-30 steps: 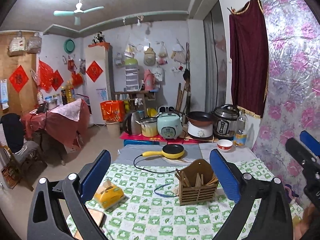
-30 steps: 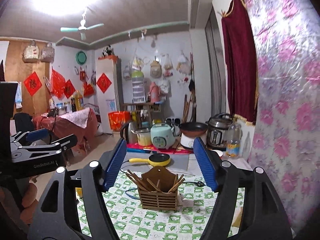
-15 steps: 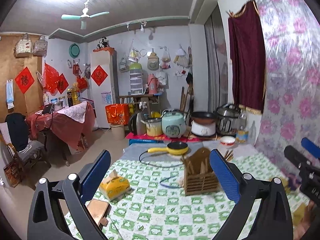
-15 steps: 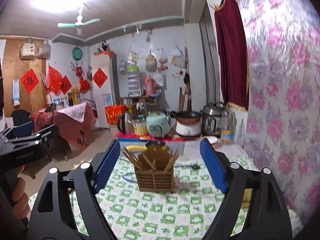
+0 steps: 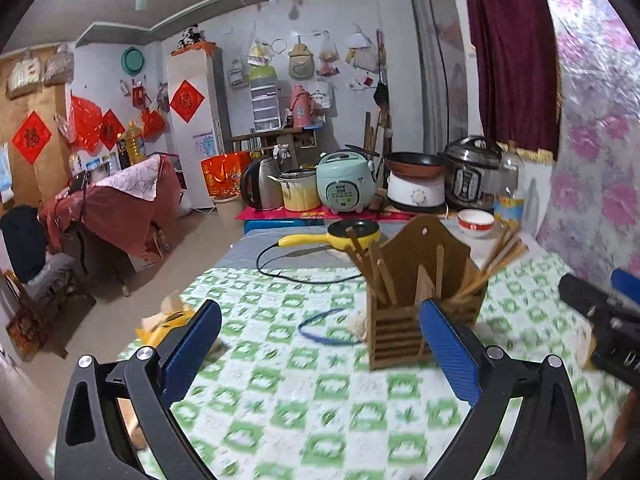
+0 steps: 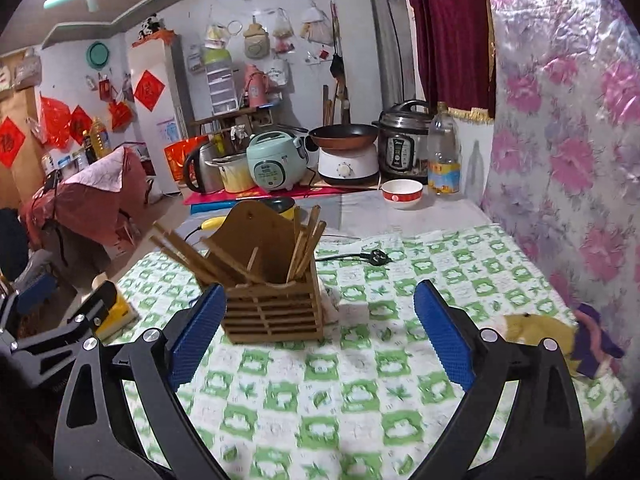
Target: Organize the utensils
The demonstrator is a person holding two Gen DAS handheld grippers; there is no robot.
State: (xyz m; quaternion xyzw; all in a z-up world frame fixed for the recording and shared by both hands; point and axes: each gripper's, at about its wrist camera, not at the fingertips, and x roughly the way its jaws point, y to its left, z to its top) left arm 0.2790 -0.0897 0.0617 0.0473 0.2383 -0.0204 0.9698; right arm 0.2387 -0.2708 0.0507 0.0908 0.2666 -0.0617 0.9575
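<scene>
A wooden slatted utensil holder [image 5: 404, 332] [image 6: 272, 308] stands on the green-and-white checked tablecloth [image 5: 320, 392] [image 6: 360, 380], with several wooden chopsticks [image 5: 494, 264] [image 6: 306, 240] sticking out at angles. My left gripper [image 5: 320, 332] is open and empty, its right finger just in front of the holder. My right gripper [image 6: 320, 316] is open and empty, its left finger beside the holder's left front corner. Each gripper shows at the other view's edge.
A yellow tissue box [image 5: 168, 320] [image 6: 116, 312] lies left of the holder. A blue band [image 5: 320, 328], a yellow electric pan [image 5: 352, 232] with its cord and plug [image 6: 376, 257], a red-and-white bowl [image 6: 401, 193], a bottle [image 6: 442, 152] and cookers stand behind. Yellow and purple cloth [image 6: 560, 340] lies right.
Both grippers have moved down and closer to the holder, which now looms larger. Both stay open and empty.
</scene>
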